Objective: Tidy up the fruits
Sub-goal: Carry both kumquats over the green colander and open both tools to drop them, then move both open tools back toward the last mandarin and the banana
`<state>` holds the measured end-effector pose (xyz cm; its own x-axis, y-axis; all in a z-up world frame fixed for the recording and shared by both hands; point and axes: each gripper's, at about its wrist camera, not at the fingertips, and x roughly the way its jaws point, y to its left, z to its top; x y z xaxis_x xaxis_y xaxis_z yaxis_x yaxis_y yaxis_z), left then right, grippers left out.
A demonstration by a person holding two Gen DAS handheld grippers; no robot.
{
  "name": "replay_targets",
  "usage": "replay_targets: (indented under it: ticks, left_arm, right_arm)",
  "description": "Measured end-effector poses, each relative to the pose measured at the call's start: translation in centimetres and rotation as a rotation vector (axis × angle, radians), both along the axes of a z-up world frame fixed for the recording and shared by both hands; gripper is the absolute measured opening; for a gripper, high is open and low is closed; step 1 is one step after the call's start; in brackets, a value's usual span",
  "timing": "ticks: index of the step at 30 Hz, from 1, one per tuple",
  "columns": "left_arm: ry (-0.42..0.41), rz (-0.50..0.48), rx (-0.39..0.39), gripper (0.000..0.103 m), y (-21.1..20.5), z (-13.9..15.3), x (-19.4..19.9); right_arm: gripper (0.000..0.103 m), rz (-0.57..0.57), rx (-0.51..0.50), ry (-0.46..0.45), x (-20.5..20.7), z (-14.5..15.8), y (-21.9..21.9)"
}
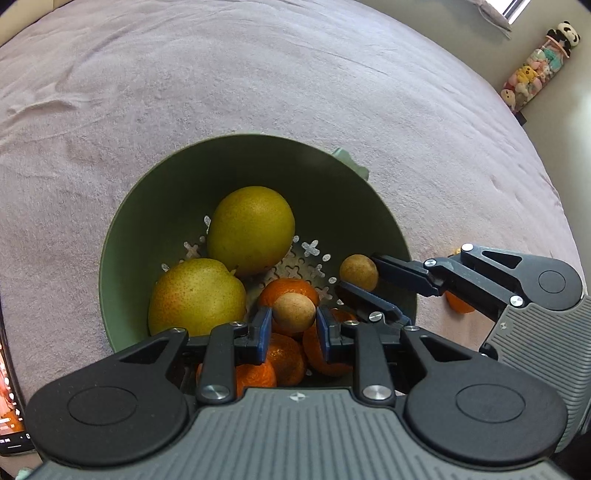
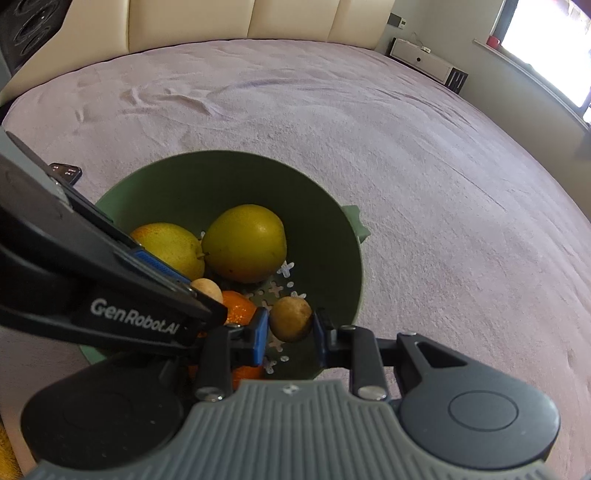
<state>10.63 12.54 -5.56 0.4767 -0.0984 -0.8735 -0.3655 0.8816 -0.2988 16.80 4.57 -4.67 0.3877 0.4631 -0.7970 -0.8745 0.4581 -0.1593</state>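
A green strainer bowl [image 1: 155,221] [image 2: 332,236] sits on a lilac blanket. It holds two yellow-green pears [image 1: 251,234] [image 1: 195,295] [image 2: 243,243] [image 2: 170,247] and several mandarins [image 1: 288,291] [image 2: 238,308]. My left gripper [image 1: 293,325] is shut on a small tan longan [image 1: 293,310] over the mandarins, at the bowl's near side. My right gripper [image 2: 290,326] is shut on a second longan [image 2: 290,319] [image 1: 358,272] just inside the bowl's right rim. The left gripper also shows in the right wrist view [image 2: 207,295].
One mandarin [image 1: 458,304] lies on the blanket outside the bowl, partly behind the right gripper. A phone [image 1: 11,417] [image 2: 66,171] lies left of the bowl. A padded headboard [image 2: 221,22] stands behind the blanket. Plush toys [image 1: 535,70] stand by the wall.
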Motion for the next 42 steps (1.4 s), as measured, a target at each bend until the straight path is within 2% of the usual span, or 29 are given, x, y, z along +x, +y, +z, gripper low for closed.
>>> replay_targets:
  ticks: [8, 13, 21, 24, 25, 29, 32, 33, 36, 38, 42]
  left_arm:
    - [0.014, 0.019, 0.008, 0.031, 0.2, -0.2, 0.1]
    - [0.026, 0.035, 0.017, 0.046, 0.3, 0.0, 0.1]
    - [0.013, 0.040, 0.012, 0.064, 0.3, 1.1, -0.5]
    - [-0.012, 0.060, -0.004, 0.065, 0.3, 1.8, -0.9]
    - [-0.023, 0.064, -0.006, 0.066, 0.3, 2.2, -1.0]
    - [-0.063, 0.068, 0.020, 0.069, 0.0, 3.5, -1.5]
    - [-0.094, 0.070, 0.030, 0.070, -0.3, 4.3, -1.7]
    - [-0.108, 0.068, 0.036, 0.070, -0.4, 4.6, -1.9]
    - [-0.160, 0.055, 0.065, 0.071, -1.1, 5.5, -2.1]
    - [-0.199, 0.041, 0.095, 0.071, -1.8, 6.1, -2.3]
    - [-0.269, -0.001, 0.152, 0.071, -3.5, 7.1, -2.5]
  right_arm:
    - [0.023, 0.006, -0.009, 0.007, 0.1, -0.5, 0.4]
    - [0.025, 0.003, -0.007, -0.002, 0.0, -0.2, 0.2]
    - [0.029, -0.017, 0.015, -0.018, -0.4, 1.1, -0.7]
    - [0.038, -0.018, 0.031, -0.032, -0.8, 1.8, -1.2]
    - [0.045, -0.023, 0.030, -0.046, -0.9, 2.0, -1.3]
    - [0.048, -0.036, 0.039, -0.077, -1.5, 2.8, -2.0]
    - [0.060, -0.054, 0.052, -0.100, -1.9, 3.7, -2.8]
    - [0.061, -0.063, 0.060, -0.108, -2.1, 4.0, -3.2]
    - [0.066, -0.103, 0.083, -0.120, -2.6, 5.0, -4.5]
    - [0.073, -0.143, 0.105, -0.129, -2.9, 5.6, -5.6]
    - [0.078, -0.220, 0.150, -0.139, -3.7, 6.7, -7.8]
